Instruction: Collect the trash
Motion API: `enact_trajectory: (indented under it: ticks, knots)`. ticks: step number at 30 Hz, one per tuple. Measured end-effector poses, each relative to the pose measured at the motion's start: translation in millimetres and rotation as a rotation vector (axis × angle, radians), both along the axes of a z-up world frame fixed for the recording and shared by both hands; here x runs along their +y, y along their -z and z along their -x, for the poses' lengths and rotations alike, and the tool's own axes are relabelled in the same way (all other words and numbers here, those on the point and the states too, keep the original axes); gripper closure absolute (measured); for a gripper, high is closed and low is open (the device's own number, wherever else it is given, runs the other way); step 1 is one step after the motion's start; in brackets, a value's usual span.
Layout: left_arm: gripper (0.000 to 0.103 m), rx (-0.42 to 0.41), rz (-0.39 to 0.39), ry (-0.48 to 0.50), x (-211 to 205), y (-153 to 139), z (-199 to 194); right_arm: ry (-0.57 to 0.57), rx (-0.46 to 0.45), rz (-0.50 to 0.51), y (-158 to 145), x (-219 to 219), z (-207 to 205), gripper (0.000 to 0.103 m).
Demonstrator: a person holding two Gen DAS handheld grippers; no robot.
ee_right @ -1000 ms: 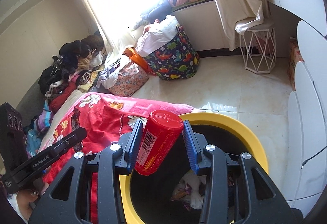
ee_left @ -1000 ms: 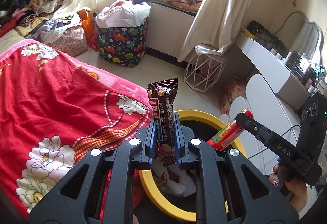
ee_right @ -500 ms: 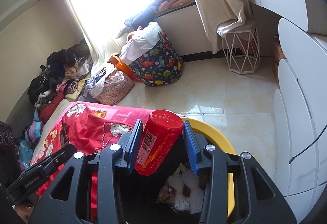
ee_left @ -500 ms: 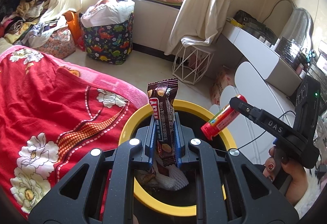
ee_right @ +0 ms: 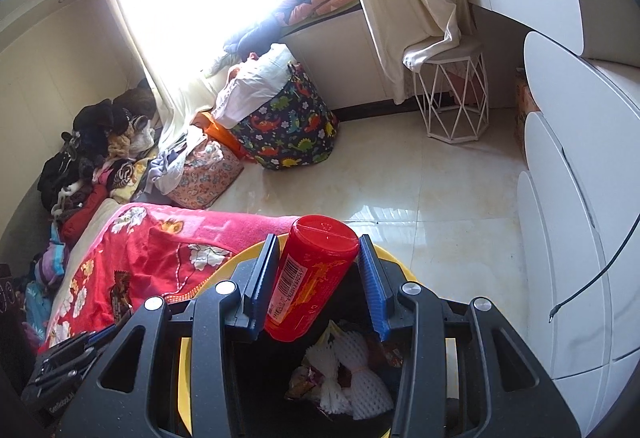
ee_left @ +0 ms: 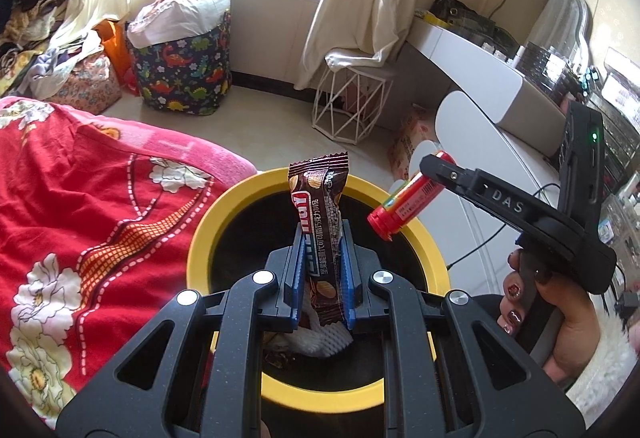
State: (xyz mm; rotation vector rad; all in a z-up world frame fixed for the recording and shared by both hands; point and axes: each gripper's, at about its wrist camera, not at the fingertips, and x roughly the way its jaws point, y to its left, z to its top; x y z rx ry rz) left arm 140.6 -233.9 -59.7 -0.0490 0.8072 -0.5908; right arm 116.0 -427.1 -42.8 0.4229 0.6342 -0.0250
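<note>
- Right now the left tongs [ee_left: 319, 274] are clamped on a crinkly brown snack wrapper [ee_left: 320, 222]. It is long and flat and stands straight up, with its zigzag end on top.
- Below it is a round bin [ee_left: 224, 206] with a shiny yellow rim and a black inside.
- Over the same bin, the right tongs [ee_right: 318, 278] squeeze a smooth red plastic tube [ee_right: 310, 278]. It is round and long, tilted, with its flat cap up and away.
- Down in the bin lie white foam nets [ee_right: 352, 382] and scrunched wrappers.
- Beside the bin is a soft red flowery blanket [ee_left: 80, 206] on the bed.
</note>
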Motion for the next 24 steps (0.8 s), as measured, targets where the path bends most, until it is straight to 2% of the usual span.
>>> enact_trajectory:
  ticks: [2, 4, 6, 9, 13, 15, 18, 24]
  knots:
    - [0.093, 0.012, -0.003, 0.019, -5, 4, 0, 0.002, 0.009, -0.009, 2, -2, 0, 0.063]
    - [0.088, 0.026, -0.012, 0.033, -9, 8, 0, 0.003, 0.019, -0.029, 4, -4, -1, 0.060]
    - [0.071, 0.039, -0.022, 0.044, -12, 12, 1, 0.006, 0.021, -0.030, 5, -5, 1, 0.053]
    - [0.053, 0.044, -0.029, 0.042, -13, 16, 2, 0.002, 0.023, -0.035, 4, -5, 4, 0.048]
    - [0.036, 0.041, -0.033, 0.012, -7, 16, 3, -0.007, 0.018, -0.034, 1, -1, 10, 0.041]
    - [0.018, 0.031, -0.039, -0.016, -1, 14, 3, -0.018, 0.011, -0.031, -2, 2, 14, 0.037]
    - [0.011, 0.019, -0.038, -0.066, 12, 10, 2, -0.034, 0.000, -0.019, -6, 11, 20, 0.031]
    - [0.011, -0.010, -0.041, -0.141, 41, -2, 1, -0.063, -0.027, 0.013, -17, 34, 32, 0.020]
